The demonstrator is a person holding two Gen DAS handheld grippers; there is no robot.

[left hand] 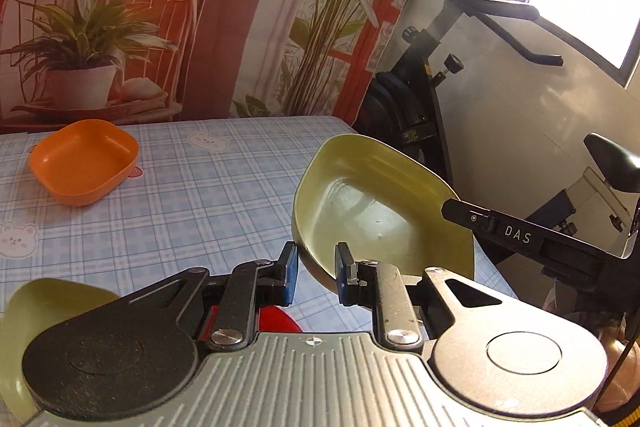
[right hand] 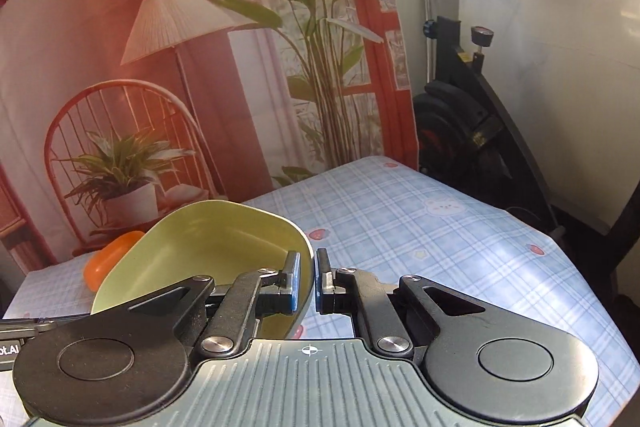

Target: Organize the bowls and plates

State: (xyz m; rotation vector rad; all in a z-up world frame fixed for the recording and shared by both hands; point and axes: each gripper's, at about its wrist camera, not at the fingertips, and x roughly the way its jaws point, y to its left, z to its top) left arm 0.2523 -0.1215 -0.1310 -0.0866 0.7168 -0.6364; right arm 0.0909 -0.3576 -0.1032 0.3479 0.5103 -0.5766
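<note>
Two grippers pinch one green bowl (left hand: 384, 203) by opposite rims above the checked table (left hand: 192, 195): left gripper (left hand: 316, 273), right gripper (right hand: 307, 281). It's tilted, empty. Orange bowl (left hand: 84, 163) sits empty too.

The surface (left hand: 192, 195) wears a pale blue plaid cloth printed with small bear faces and red strawberry shapes. An orange bowl (left hand: 84, 163) with rounded corners sits on it near the far left edge, open side up. Part of something red (left hand: 280, 321) shows low on the cloth, mostly hidden.
</note>
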